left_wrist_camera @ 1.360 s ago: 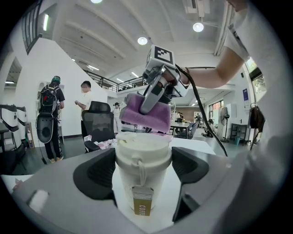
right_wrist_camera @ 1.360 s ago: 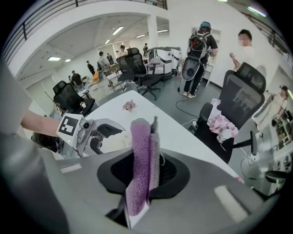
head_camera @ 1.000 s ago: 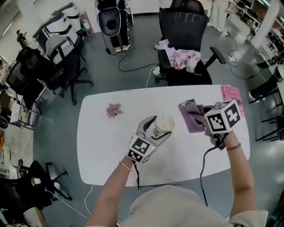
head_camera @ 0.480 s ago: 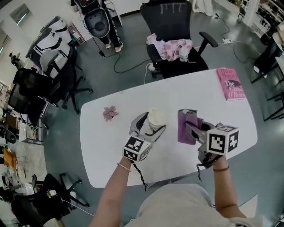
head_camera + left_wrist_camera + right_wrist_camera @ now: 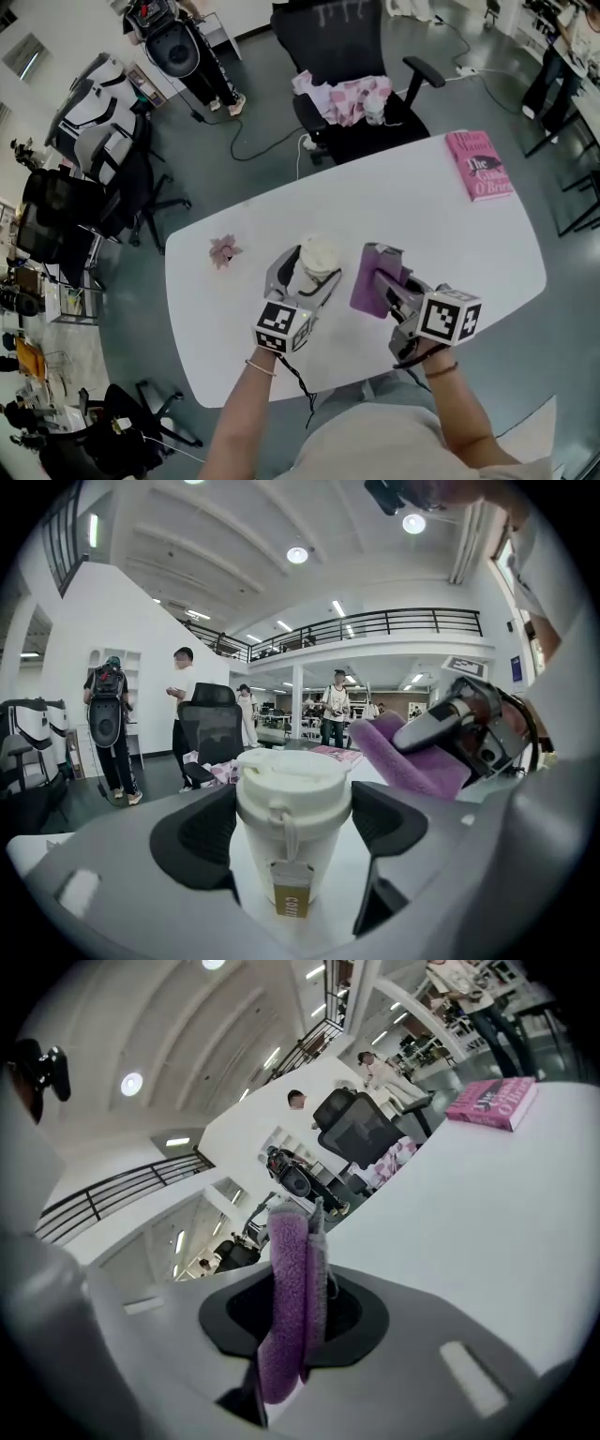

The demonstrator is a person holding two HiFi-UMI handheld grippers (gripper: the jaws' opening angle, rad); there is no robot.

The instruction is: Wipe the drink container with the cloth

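Cloth (image 5: 281, 1269) fills right gripper (image 5: 298, 1318), contact hidden; left gripper (image 5: 292, 834) seemingly clasps cup (image 5: 292, 780)

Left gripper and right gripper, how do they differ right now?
The left gripper is closed on an upright white cup; the right gripper pinches a folded purple cloth. The left gripper's jaws sit wide apart around the cup; the right gripper's are nearly together. Both hold something over the white table.
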